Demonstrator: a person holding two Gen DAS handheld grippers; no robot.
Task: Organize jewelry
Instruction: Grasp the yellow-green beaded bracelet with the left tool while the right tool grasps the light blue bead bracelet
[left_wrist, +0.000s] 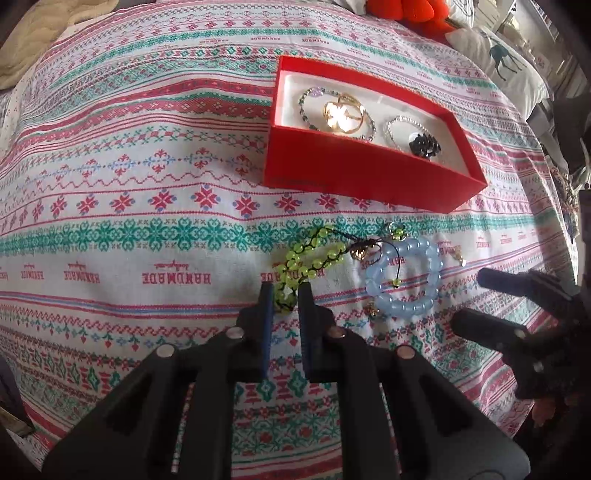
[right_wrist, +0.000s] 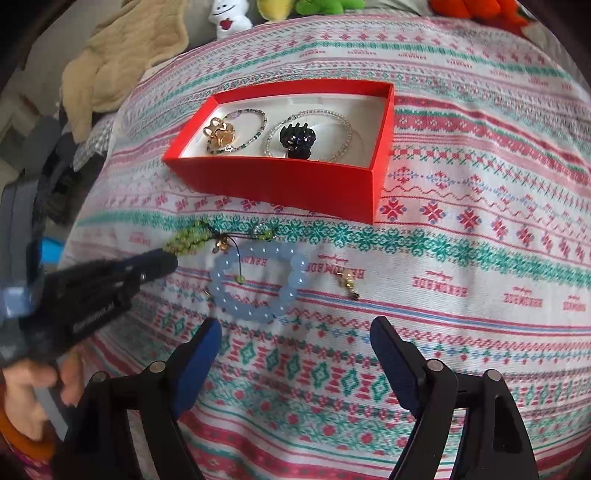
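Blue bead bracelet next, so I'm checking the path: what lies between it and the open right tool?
Only bare patterned cloth separates the blue bead bracelet from the right tool, per the right wrist view.

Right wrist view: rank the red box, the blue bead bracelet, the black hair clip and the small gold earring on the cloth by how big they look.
1. red box
2. blue bead bracelet
3. black hair clip
4. gold earring
The clip lies farther from the camera than the bracelet, so that gap may be exaggerated.

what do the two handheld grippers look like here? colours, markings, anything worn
Both grippers, left gripper and right gripper, are matte black plastic with dark blue finger pads and round silver pivot pins. The left one's body carries small white lettering, too blurred to read. An orange band sits at the wrist.
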